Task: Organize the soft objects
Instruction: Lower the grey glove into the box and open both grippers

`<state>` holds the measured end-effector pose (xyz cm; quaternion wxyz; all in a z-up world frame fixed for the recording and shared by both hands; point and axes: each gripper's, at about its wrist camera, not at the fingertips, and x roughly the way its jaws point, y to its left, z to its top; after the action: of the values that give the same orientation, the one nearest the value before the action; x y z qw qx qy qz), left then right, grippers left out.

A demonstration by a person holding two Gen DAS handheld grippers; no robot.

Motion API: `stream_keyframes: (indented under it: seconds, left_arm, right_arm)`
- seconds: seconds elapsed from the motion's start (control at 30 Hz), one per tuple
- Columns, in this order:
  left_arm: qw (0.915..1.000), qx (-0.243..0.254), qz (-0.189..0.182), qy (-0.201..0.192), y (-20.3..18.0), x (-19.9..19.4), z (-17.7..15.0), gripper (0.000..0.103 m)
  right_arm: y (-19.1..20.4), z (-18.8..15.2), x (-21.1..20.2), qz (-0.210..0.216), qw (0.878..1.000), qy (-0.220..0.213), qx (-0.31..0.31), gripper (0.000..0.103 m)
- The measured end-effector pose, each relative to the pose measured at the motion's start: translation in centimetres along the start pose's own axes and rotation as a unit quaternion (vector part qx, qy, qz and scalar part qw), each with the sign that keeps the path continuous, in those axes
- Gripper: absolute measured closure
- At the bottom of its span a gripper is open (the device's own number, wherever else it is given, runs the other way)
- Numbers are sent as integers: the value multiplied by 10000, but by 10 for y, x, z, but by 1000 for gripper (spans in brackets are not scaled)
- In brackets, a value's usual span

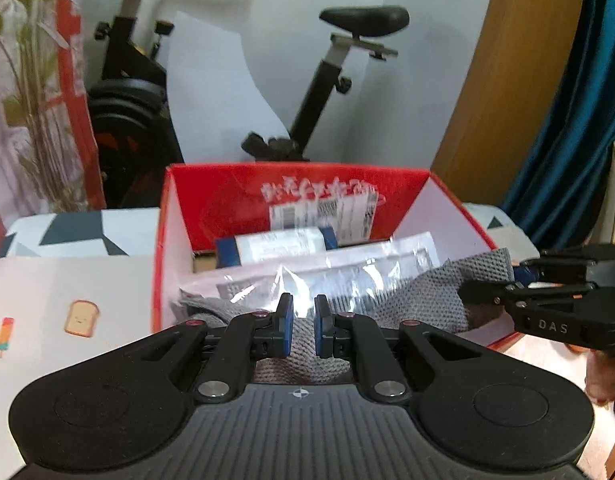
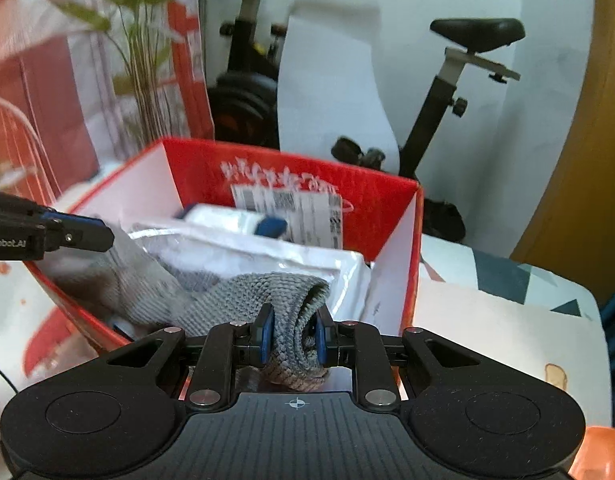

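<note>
Over the open red box [image 1: 299, 196], a grey knitted cloth [image 1: 423, 300] hangs stretched between the two tongs, its middle sagging onto the clear plastic packets [image 1: 339, 276] that fill the box. The right tongs [image 2: 293, 338] are clamped on a bunched, folded end of the cloth, which bulges between the blue pads [image 2: 266, 336]. The left tongs [image 1: 303, 326] stand narrow with the other end of the cloth running under and between the fingers; the pinch itself cannot be made out clearly in the left wrist view, though the right wrist view shows the cloth drawn up to their tips. A white and blue packet [image 1: 275, 246] lies deeper in the box, below a shipping label [image 1: 323, 216] on the far wall. The box rests on a surface with a patterned cover [image 1: 67, 312], and an exercise bike [image 1: 335, 80] stands behind it.
</note>
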<state>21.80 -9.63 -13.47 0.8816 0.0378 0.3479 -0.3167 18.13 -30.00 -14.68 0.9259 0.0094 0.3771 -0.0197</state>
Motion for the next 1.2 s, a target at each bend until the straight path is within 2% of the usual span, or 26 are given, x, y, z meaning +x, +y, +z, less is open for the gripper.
stream_keyframes:
  seconds: [0.2, 0.37, 0.83, 1.03, 1.2]
  left_arm:
    - [9995, -79, -134, 274, 4, 19, -3, 91]
    - [9993, -116, -87, 358, 8, 29, -2, 91]
    - [9993, -76, 52, 359, 11, 33, -1, 91]
    - [9995, 0, 117, 289, 9, 29, 1, 91]
    - [9996, 23, 126, 238, 9, 27, 2, 91]
  right_arm:
    - [-2, 5, 18, 1, 9990, 403, -191, 84]
    - [5, 7, 33, 48, 9961, 744, -469, 84]
    - [6, 20, 71, 259, 9833, 1678, -651, 83]
    - [15, 23, 85, 110, 9753, 2008, -917, 82]
    - [15, 22, 97, 75, 9718, 2218, -796, 82]
